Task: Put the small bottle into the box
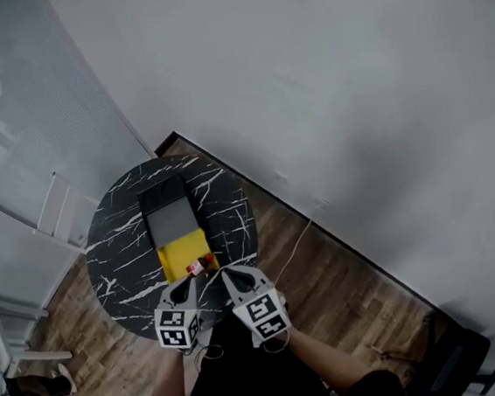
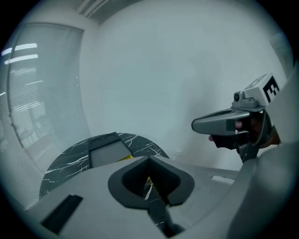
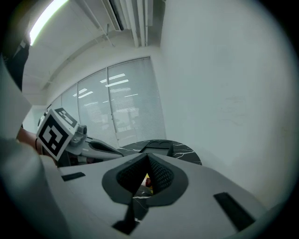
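Observation:
A small bottle (image 1: 200, 265) with a red cap lies at the near edge of a yellow flat piece (image 1: 183, 252) on the round black marble table (image 1: 116, 242). Beyond the yellow piece sits the black box (image 1: 166, 212) with a grey inside. My left gripper (image 1: 189, 282) hovers just short of the bottle with its jaws shut and nothing between them. My right gripper (image 1: 227, 277) hangs beside it, to the bottle's right, its jaws also together and empty. Through the right gripper (image 3: 148, 155) I glimpse a bit of red and yellow. The left gripper (image 2: 149, 158) looks over the box (image 2: 105, 151).
A white wall (image 1: 351, 94) runs behind the table, with a thin cable (image 1: 292, 249) on the wooden floor. Glass with blinds (image 1: 19, 111) stands at the left, a white frame (image 1: 55, 208) leans by the table, and a dark chair base (image 1: 463, 363) sits at lower right.

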